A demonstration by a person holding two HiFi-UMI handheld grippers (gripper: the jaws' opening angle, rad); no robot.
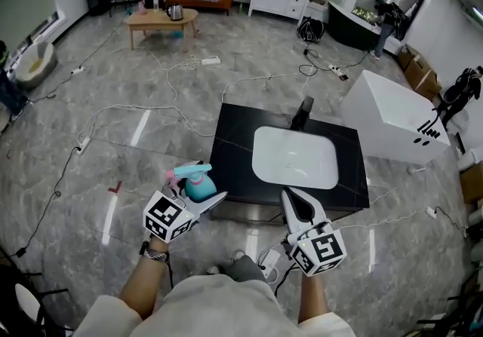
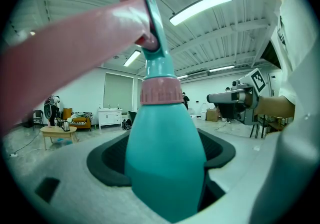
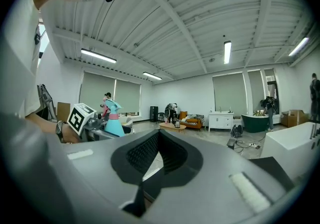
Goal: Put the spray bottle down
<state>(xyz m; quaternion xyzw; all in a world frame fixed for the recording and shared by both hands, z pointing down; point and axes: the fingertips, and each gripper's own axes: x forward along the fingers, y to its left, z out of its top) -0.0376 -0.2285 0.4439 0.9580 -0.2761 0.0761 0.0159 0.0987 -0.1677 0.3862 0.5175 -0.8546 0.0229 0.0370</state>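
A teal spray bottle (image 1: pixel 198 185) with a pink trigger and collar stands upright between the jaws of my left gripper (image 1: pixel 204 194), which is shut on its body. This gripper hangs just off the front left corner of the black counter (image 1: pixel 234 148). In the left gripper view the spray bottle (image 2: pixel 162 158) fills the middle, with the left gripper (image 2: pixel 165 175) clamped round its lower part. My right gripper (image 1: pixel 293 200) is over the counter's front edge, jaws together and empty. From the right gripper (image 3: pixel 157 155) the spray bottle (image 3: pixel 114 121) shows at the left.
A white basin (image 1: pixel 294 156) is set in the counter, with a dark faucet (image 1: pixel 303 111) behind it. A white bathtub (image 1: pixel 392 123) stands to the right. Cables (image 1: pixel 181 113) trail over the grey floor. A wooden table (image 1: pixel 160 20) is far back.
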